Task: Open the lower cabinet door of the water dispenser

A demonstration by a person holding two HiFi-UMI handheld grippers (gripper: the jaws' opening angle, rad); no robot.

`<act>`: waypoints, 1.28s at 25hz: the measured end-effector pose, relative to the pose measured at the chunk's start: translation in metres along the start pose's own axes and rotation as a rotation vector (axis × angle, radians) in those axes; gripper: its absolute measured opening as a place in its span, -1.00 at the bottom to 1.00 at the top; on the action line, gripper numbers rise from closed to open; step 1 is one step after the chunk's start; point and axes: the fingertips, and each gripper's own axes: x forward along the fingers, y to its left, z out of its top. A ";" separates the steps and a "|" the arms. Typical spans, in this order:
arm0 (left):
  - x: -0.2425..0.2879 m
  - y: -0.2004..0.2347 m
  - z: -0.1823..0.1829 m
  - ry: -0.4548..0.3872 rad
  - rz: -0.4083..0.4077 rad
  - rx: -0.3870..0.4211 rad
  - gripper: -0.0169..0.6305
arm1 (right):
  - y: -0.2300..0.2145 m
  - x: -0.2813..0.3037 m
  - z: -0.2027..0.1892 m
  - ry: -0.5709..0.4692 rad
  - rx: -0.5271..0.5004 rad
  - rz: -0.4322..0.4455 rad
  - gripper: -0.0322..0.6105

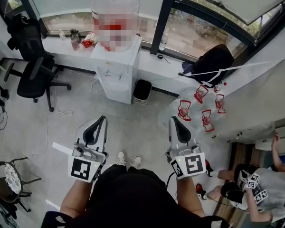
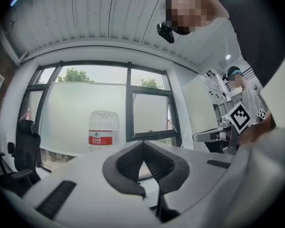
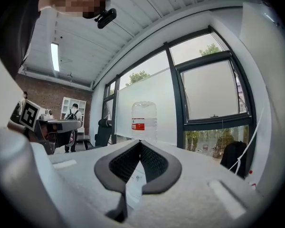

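The white water dispenser (image 1: 115,63) stands against the window wall, well ahead of me, with a large clear bottle (image 1: 115,4) on top. Its front face (image 1: 115,87) with the lower cabinet door shows only steeply from above; nothing stands open there. My left gripper (image 1: 102,119) and right gripper (image 1: 173,119) are held level side by side above the floor, far short of the dispenser, touching nothing. In the left gripper view the left gripper (image 2: 143,144) has its tips together, with the bottle (image 2: 103,127) beyond. The right gripper (image 3: 140,142) is likewise shut and empty, with the bottle (image 3: 144,120) straight ahead.
A black bin (image 1: 142,90) stands right of the dispenser. Several empty bottles with red handles (image 1: 199,108) lie on the floor at the right, below a black backpack (image 1: 211,63). A black office chair (image 1: 35,75) is at the left. A person (image 1: 256,186) crouches at lower right.
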 end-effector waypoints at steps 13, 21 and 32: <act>-0.018 0.020 -0.018 0.034 0.132 0.010 -0.92 | 0.001 0.024 -0.028 0.034 0.031 0.110 -0.89; 0.017 0.080 -0.034 0.041 0.126 -0.035 -0.92 | 0.003 0.092 -0.027 0.071 0.016 0.102 -0.89; 0.085 0.201 -0.033 0.039 0.060 -0.055 -0.92 | 0.029 0.230 -0.008 0.096 -0.011 0.088 -0.89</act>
